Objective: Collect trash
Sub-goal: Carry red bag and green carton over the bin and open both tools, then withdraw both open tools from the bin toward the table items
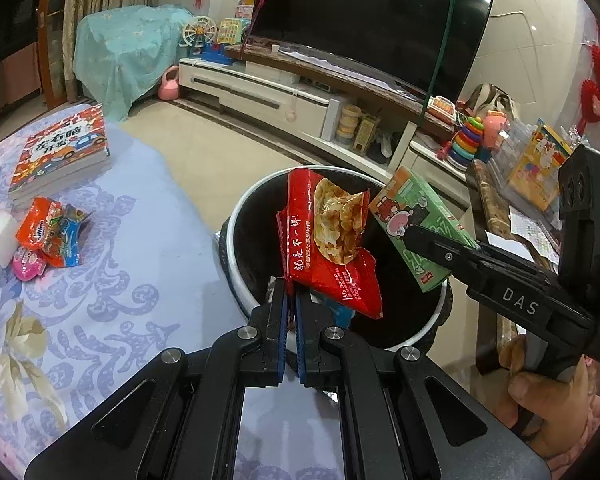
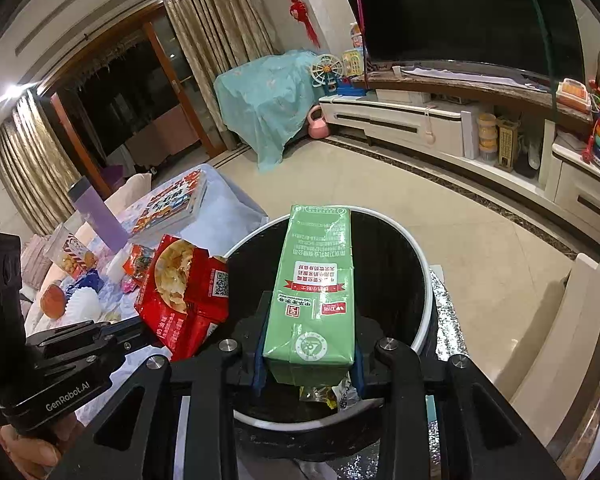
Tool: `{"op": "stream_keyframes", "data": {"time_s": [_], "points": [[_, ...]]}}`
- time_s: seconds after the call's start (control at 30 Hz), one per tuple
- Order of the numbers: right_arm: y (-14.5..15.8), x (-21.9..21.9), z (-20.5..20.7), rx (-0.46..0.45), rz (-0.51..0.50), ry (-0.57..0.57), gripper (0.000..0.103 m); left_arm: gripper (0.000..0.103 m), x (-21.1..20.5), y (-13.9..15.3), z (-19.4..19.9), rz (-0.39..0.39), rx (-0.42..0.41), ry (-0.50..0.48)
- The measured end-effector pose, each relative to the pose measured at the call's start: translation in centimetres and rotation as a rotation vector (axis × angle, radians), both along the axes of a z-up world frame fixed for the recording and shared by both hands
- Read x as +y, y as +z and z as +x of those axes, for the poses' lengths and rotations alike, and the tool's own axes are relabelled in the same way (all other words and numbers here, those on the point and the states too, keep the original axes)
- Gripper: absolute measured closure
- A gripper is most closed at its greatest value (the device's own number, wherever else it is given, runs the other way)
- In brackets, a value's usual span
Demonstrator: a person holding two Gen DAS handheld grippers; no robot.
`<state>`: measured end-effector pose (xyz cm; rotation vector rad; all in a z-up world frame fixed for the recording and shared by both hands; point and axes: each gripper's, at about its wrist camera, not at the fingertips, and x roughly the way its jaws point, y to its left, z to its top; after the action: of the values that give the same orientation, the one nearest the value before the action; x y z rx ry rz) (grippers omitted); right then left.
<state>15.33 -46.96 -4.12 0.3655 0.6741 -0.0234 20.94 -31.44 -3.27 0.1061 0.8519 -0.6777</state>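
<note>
Trash bin (image 2: 418, 280) depths stay hidden beneath left hand-held gripper (image 1: 291, 300) pinching red snack bag (image 1: 328, 240), right hand-held gripper (image 2: 308, 364) clamping green carton (image 2: 316, 280).

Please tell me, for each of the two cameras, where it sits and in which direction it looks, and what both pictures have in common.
Left wrist: sits on the left gripper, looks down over the trash bin toward the TV; shows its fingers pinching the red snack bag, plus the right gripper and a hand.
Right wrist: sits on the right gripper, looks into the bin; shows the green carton it holds.
Shared: bin, both items, TV, table.
</note>
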Motion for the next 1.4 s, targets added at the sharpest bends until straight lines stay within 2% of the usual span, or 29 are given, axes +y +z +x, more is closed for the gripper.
{"op": "stream_keyframes", "data": {"time_s": [0.13,0.23,0.27,0.3,0.37,0.43,0.5,0.53,0.6,0.8,0.97,1.4], "points": [[-0.2,-0.3,0.4,0.008,-0.003,-0.007,0.071,0.1,-0.6,-0.3,0.4,0.017,0.004,-0.005],[-0.3,-0.6,0.6,0.017,0.003,-0.016,0.071,0.093,-0.8,-0.6,0.8,0.023,0.018,-0.001],[-0.3,-0.7,0.6,0.021,0.004,-0.017,0.07,0.085,-0.8,-0.6,1.0,0.025,0.028,0.003],[-0.3,-0.8,0.6,0.024,0.007,-0.02,0.067,0.072,-0.7,-0.7,1.0,0.025,0.034,0.009],[-0.4,-1.1,0.5,0.023,0.021,-0.029,0.066,0.062,-0.2,-0.6,0.7,0.012,0.026,0.018],[-0.2,-1.3,0.2,0.015,0.032,-0.037,0.061,0.06,0.2,-0.6,0.4,0.01,0.023,0.026],[0.1,-1.5,-0.2,0.002,0.041,-0.043,0.044,0.055,0.9,-0.7,0.1,-0.001,0.031,0.035],[0.2,-1.4,-0.3,-0.003,0.044,-0.045,0.041,0.054,1.4,-0.8,0.0,-0.006,0.035,0.044],[0.6,-1.2,-0.6,-0.014,0.046,-0.045,0.026,0.051,2.6,-1.0,-0.4,-0.014,0.042,0.065],[1.0,0.6,-1.5,-0.03,0.046,-0.041,0.014,0.047,6.8,-1.3,-1.3,-0.049,0.064,0.147],[0.7,3.3,-2.0,-0.031,0.062,-0.015,0.01,0.046,11.0,-1.5,-2.3,-0.066,0.061,0.217],[0.4,12.1,-0.6,-0.023,0.064,0.157,0.009,0.046,21.2,-2.5,-3.7,-0.095,0.077,0.407]]}}
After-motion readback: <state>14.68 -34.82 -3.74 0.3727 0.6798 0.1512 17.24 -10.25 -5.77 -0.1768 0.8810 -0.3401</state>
